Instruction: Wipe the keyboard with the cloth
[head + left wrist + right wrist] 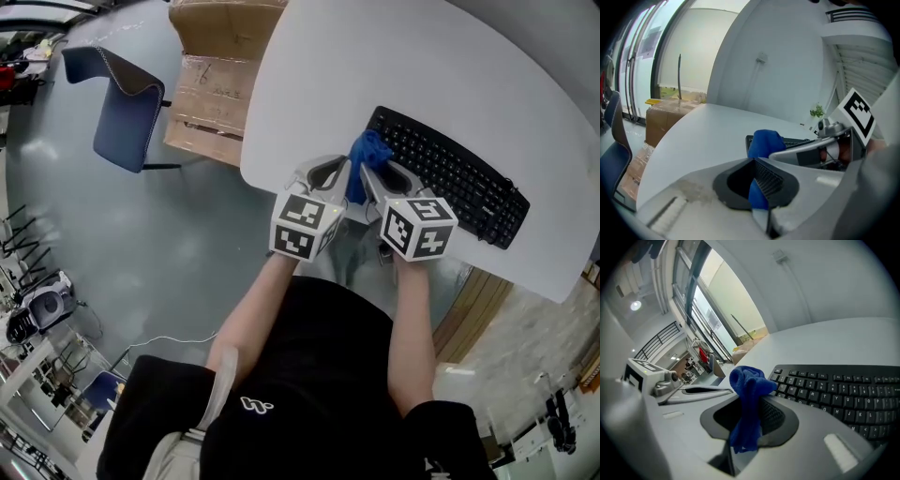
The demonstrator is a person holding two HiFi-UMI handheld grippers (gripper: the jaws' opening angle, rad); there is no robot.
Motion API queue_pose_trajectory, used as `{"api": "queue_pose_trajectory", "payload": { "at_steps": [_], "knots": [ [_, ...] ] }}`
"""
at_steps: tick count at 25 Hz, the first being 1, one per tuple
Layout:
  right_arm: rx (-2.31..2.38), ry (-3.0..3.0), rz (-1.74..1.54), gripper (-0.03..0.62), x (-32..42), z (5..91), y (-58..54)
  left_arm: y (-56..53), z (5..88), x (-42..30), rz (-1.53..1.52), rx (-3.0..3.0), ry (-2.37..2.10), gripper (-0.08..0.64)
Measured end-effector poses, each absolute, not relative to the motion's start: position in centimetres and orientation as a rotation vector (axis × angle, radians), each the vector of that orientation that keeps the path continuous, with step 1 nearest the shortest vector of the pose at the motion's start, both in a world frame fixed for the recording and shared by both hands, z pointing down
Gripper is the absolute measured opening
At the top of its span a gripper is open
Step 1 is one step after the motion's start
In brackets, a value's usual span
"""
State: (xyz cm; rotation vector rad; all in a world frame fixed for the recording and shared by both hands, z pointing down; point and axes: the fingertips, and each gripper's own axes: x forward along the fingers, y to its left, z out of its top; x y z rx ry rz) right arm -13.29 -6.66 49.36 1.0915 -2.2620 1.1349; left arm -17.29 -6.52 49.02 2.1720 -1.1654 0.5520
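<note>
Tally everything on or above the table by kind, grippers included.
keyboard: 1
cloth: 1
grippers: 2, the left gripper and the right gripper, both shut on the cloth
Total: 4

No text can be read: the keyboard point(843, 390) key legends are too small, and the cardboard box point(211, 89) bears faint marks, perhaps print.

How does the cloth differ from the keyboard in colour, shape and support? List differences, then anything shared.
The cloth is blue; the keyboard is black. The cloth is bunched; the keyboard lies flat. The cloth is pinched by the left tool and right tool; the keyboard rests free on the table. Shared: both are near the table's edge.
</note>
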Motion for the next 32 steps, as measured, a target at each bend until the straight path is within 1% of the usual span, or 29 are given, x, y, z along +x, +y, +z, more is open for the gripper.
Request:
{"api": "queue_pose_trajectory", "payload": {
  "at_steps": [7, 32],
  "knots": [
    [1.12, -2.224, 1.169, 0.097, -12.0, 51.1, -6.0, -5.8, 50.3, -16.0, 0.593, 2.175, -1.118, -0.002],
    [1.234, -2.177, 1.241, 0.098, -6.7, 52.0, -4.4, -3.9, 51.2, -11.6, 0.725, 2.218, -1.02, -0.002]
  ]
}}
